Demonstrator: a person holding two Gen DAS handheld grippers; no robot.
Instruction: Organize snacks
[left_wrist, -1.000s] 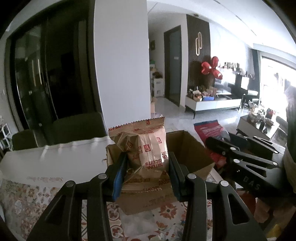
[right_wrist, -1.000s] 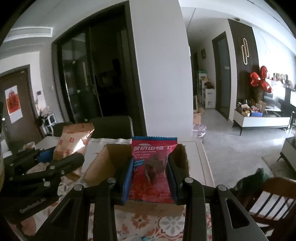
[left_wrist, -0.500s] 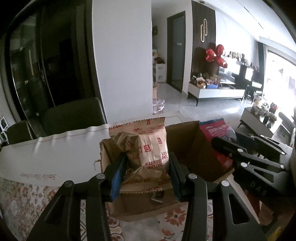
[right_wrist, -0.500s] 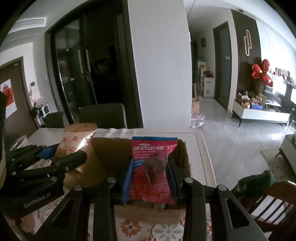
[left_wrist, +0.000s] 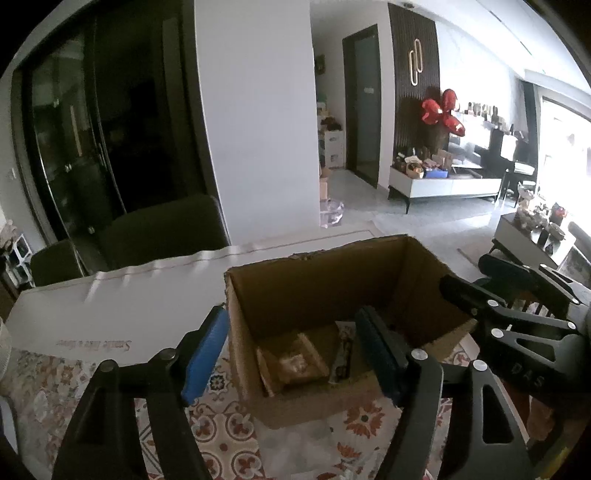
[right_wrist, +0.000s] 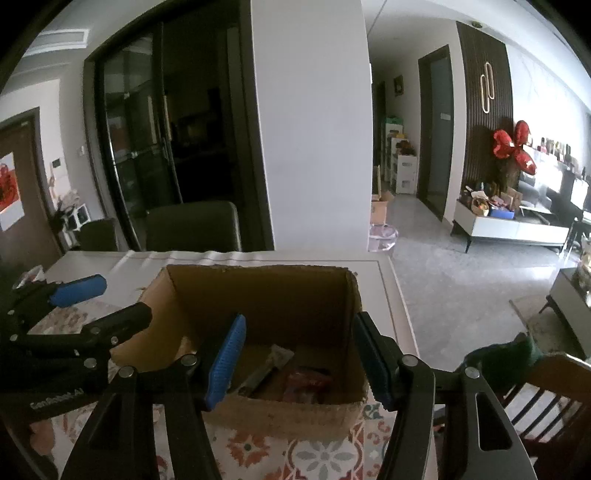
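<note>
Left wrist view, one cardboard box (left_wrist: 317, 288), two snack packets (left_wrist: 295, 363) inside, left gripper (left_wrist: 291, 354) and right gripper (right_wrist: 299, 362) both opening, empty

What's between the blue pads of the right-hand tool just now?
Nothing is gripped. In the right wrist view the right tool is opening, and between its pads you look down into the cardboard box, where a red snack packet lies on the bottom.

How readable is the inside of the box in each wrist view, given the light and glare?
Left wrist: cardboard box interior shadowed, brown snack pack dim but visible; window glare blows out the right edge. Right wrist: box floor darker, red snack pack barely legible; fisheye bends the walls.
</note>
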